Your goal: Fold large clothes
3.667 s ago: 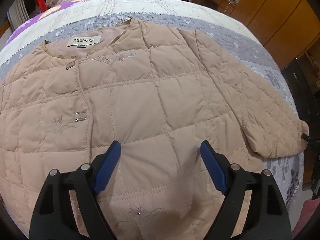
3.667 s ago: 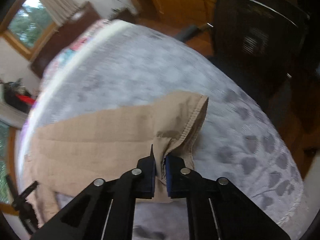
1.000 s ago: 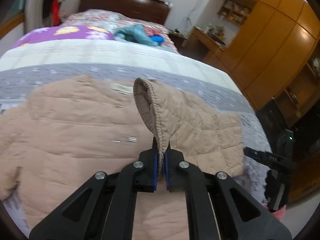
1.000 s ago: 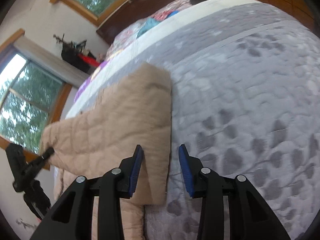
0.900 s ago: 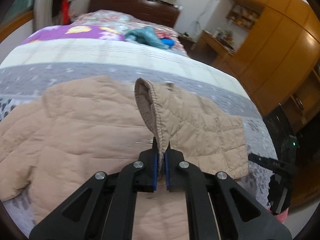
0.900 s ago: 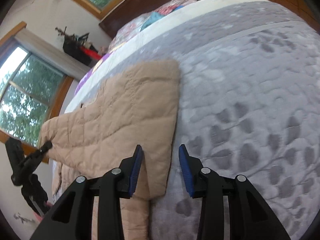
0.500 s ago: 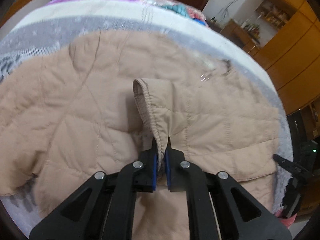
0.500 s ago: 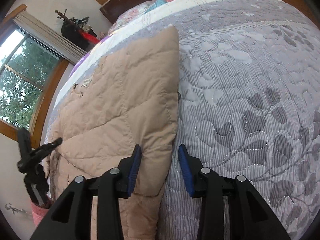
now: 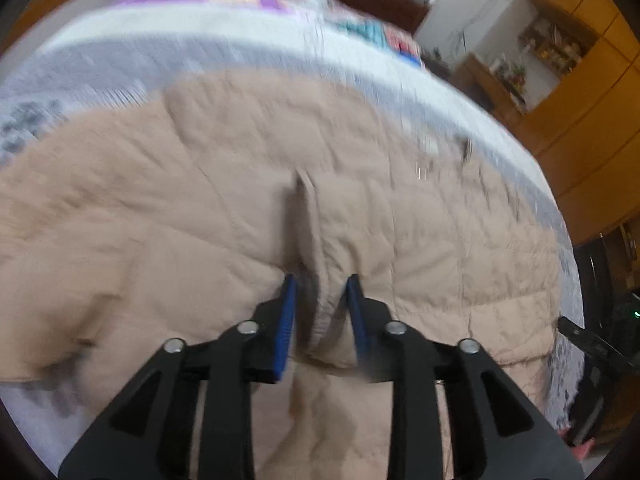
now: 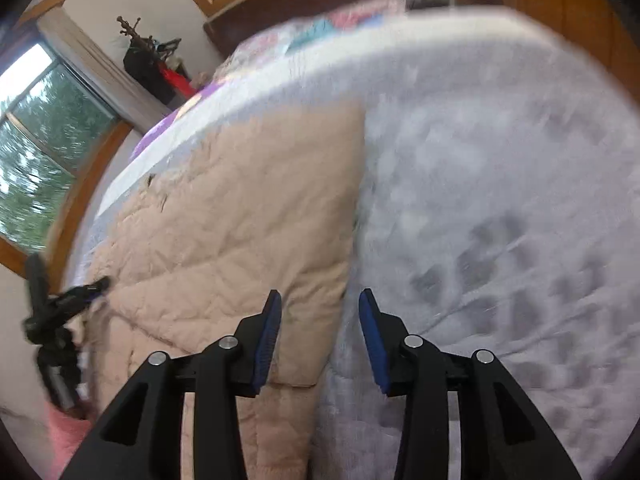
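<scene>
A beige quilted jacket (image 9: 160, 208) lies spread on the bed, with its right side folded over the body. My left gripper (image 9: 320, 312) is open just above it, and the sleeve cuff (image 9: 320, 280) lies loose between the blue pads. In the right wrist view the same jacket (image 10: 240, 220) shows its folded edge running down the middle. My right gripper (image 10: 320, 320) is open and empty, straddling that folded edge low over the bed. The left gripper (image 10: 60, 308) shows small at the left of that view.
The grey quilted bedspread (image 10: 500, 220) fills the bed to the right of the jacket. A pile of bedding (image 9: 372, 32) lies at the far end by the headboard. Wooden cupboards (image 9: 580, 112) stand to the right, and a window (image 10: 40, 152) to the left.
My left gripper has lowered the sleeve cuff onto the jacket and opened, letting it go. My right gripper stays open by the folded edge.
</scene>
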A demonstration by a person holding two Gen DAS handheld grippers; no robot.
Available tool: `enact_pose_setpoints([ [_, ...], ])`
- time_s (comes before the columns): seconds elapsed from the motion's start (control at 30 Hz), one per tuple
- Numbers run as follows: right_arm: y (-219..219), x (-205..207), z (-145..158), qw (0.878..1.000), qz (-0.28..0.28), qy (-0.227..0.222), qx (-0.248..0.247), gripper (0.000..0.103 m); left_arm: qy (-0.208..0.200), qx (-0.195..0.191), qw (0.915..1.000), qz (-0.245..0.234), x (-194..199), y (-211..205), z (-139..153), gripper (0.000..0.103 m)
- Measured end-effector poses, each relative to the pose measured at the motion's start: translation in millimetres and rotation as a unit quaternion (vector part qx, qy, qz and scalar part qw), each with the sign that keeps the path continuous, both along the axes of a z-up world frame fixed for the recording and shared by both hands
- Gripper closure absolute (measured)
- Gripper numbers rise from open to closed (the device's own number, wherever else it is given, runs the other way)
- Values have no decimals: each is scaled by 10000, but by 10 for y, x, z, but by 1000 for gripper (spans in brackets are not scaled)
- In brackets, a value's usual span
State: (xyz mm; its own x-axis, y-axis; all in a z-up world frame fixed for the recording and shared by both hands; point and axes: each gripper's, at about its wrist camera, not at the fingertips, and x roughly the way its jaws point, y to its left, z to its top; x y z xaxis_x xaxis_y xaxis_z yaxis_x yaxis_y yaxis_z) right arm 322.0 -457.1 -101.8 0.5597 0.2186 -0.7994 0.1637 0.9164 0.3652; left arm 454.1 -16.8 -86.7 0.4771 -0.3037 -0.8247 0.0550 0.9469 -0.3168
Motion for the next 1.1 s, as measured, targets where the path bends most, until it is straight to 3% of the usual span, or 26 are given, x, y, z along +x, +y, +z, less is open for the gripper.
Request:
enact_pose_setpoints([
  [0.1,110,8,250,9998,61,-166,-103,60,-420,168,9989,110,-121,5,300,68],
  [0.23,429,280,294,9995,288,77,-84,61,-365,0,9989,-310,-166,-315,436,68],
  [0.5,767,716,-35,9966,239,592,-523,61,73,490,9979,-419,159,-763,42,70],
  [0.67,741,770,-277,9957,274,736,-485,63,273,317,9972,-616,234,-747,-227,68],
  [0.87,768,779,-281,9961,199,718,-471,62,293,322,9974,-574,262,-757,-232,68],
  [0.97,788,687,-117,9975,231,505,-427,62,273,425,9975,-487,215,-772,-116,67],
  [1.1,922,474,77,9968,422,291,-617,62,-44,415,9973,-610,-36,-791,65,63],
])
